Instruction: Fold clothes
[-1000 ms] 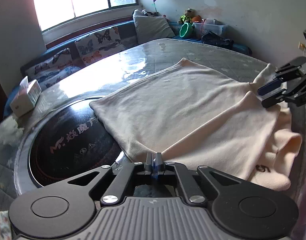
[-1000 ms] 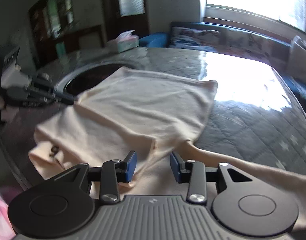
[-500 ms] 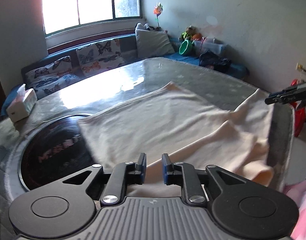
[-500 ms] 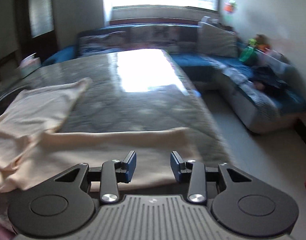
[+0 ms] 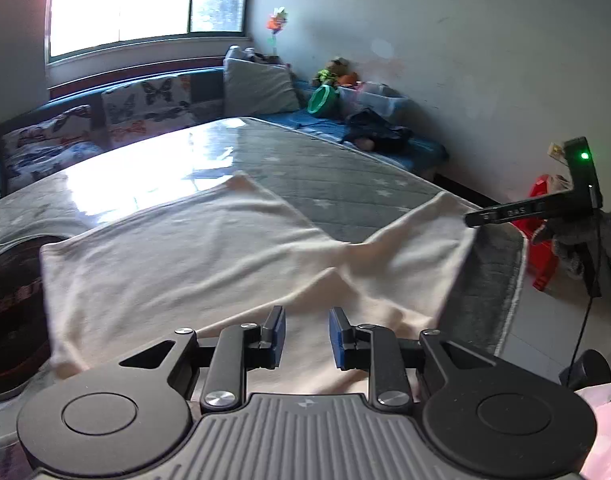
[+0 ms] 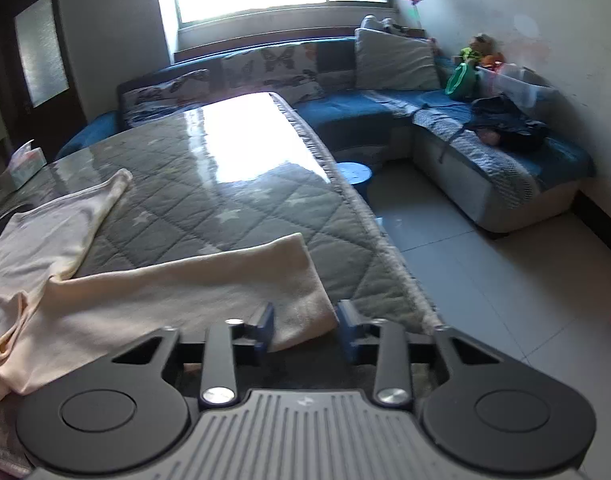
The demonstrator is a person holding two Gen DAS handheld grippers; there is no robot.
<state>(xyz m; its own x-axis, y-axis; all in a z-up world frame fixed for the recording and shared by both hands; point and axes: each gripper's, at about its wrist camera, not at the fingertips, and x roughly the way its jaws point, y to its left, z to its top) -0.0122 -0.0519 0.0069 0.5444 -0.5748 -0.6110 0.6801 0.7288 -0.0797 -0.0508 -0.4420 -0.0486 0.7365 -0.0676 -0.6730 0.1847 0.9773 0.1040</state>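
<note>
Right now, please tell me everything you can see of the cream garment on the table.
The cream garment is soft, knit-looking cloth lying mostly flat on the grey quilted table cover, with creases. One long sleeve stretches toward the table edge. The right gripper has its jaws closing around the cuff, pads not yet pressing. The left gripper hangs above the near edge, jaws opening, holding nothing.

No readable text, labels or numbers.
</note>
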